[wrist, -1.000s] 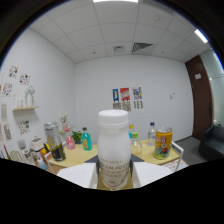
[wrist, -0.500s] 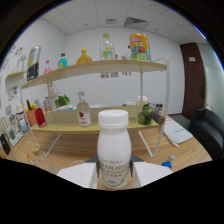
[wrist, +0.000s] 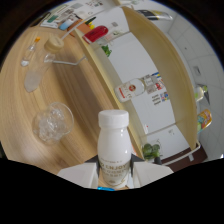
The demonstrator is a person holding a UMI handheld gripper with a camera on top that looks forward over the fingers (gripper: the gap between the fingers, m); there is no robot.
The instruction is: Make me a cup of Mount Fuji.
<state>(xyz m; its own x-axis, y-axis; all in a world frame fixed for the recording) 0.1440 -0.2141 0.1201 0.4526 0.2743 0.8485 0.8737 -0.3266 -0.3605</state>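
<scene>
Claw (wrist: 115,176) clamped on white bottle (wrist: 114,145), cap on. Held tilted above counter (wrist: 75,95), near ice glass (wrist: 51,121). Recommend uncapping before pouring.

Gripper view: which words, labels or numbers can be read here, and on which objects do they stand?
None can be read with certainty.
White plastic bottle with white cap, held between the tongs: dark label lettering, too blurred.
Clear bottle with red label: print too small.
Papers on the white wall: unreadable.

Blurred, unreadable print on the white bottle's (wrist: 115,150) label; nothing else legible.
</scene>
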